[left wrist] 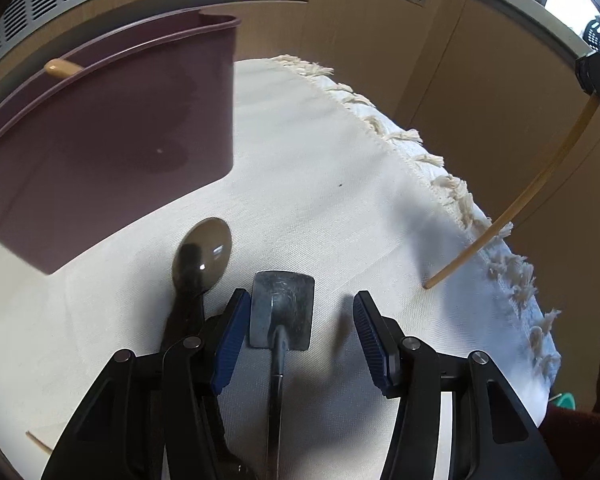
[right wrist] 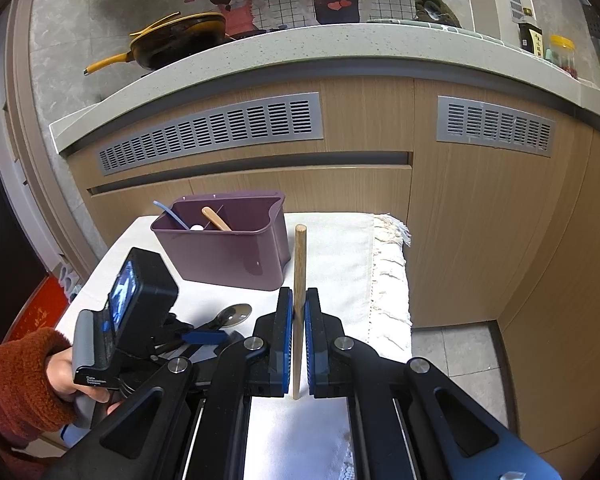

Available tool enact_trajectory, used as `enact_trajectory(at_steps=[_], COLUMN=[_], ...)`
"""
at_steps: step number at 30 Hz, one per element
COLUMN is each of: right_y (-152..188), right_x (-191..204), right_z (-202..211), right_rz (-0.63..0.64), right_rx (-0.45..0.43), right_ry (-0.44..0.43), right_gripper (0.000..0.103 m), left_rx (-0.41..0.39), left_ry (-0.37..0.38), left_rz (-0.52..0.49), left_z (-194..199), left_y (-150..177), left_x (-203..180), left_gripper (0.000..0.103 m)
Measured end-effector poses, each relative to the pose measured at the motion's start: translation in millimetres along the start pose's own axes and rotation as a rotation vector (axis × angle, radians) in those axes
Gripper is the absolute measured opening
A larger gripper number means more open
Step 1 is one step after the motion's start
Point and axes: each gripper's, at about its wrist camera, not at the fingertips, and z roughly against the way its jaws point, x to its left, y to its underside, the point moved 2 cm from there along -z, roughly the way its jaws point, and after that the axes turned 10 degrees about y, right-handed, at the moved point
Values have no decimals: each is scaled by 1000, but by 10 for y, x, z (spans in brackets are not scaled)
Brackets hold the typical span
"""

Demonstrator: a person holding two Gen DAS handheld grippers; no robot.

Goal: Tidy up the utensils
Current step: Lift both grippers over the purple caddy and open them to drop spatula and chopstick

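A wooden chopstick stands pinched between the closed jaws of the right gripper, above the cloth-covered table near its fringed edge. The left gripper hangs with jaws wide over a square-headed metal spoon, gripping nothing; a dark oval spoon lies just beside it. A purple utensil caddy sits toward the table's far edge, holding a wooden handle.

Left gripper fingers spread wide above white cloth. Square-headed metal utensil lies between them, touching left pad. Dark spoon just beside. Purple holder behind. Wooden chopstick slants at right.
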Motion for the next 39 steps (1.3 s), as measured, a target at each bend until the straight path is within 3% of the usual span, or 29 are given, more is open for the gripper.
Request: enact_trajectory(at_steps=[6, 7, 8, 9, 11, 15, 18, 21, 26, 29, 33, 39], right_y=[-39, -47, -58, -69, -87, -125, -167, -292, -1026, -1498, -1781, -1696], right_x=[23, 37, 46, 61, 99, 179, 224, 285, 411, 551, 764, 895], right_z=[31, 27, 20, 22, 53, 146, 142, 172, 545, 631, 301, -430], right_rz=[10, 15, 19, 24, 37, 62, 61, 54, 58, 73, 101, 126], right_rx=[-7, -6, -6, -7, -17, -37, -27, -45, -233, -325, -311, -190], right_ry=[9, 12, 16, 20, 32, 30, 7, -15, -39, -48, -57, -53], right_gripper=[5, 5, 5, 5, 5, 5, 5, 4, 5, 5, 5, 5], left_rx=[44, 47, 46, 38, 0, -153, -316, -509, -858, -1008, -1073, -1041], left_ry=[-15, -19, -42, -75, -64, -27, -5, 3, -79, -116, -166, -154], left_rz=[-18, -9, -8, -9, 20, 56, 66, 72, 44, 26, 69, 154], left_z=[-50, -49, -89, -85, -27, 354, 858, 1599, 2658, 2784, 2463, 1927], left_y=[-49, -61, -98, -103, -71, 73, 91, -102, -618, -793, -935, -936], left_x=[7, 14, 14, 28, 68, 46, -5, 1, 136, 317, 685, 1189], left_gripper=[51, 48, 34, 33, 33, 33, 33, 33, 33, 33, 33, 33])
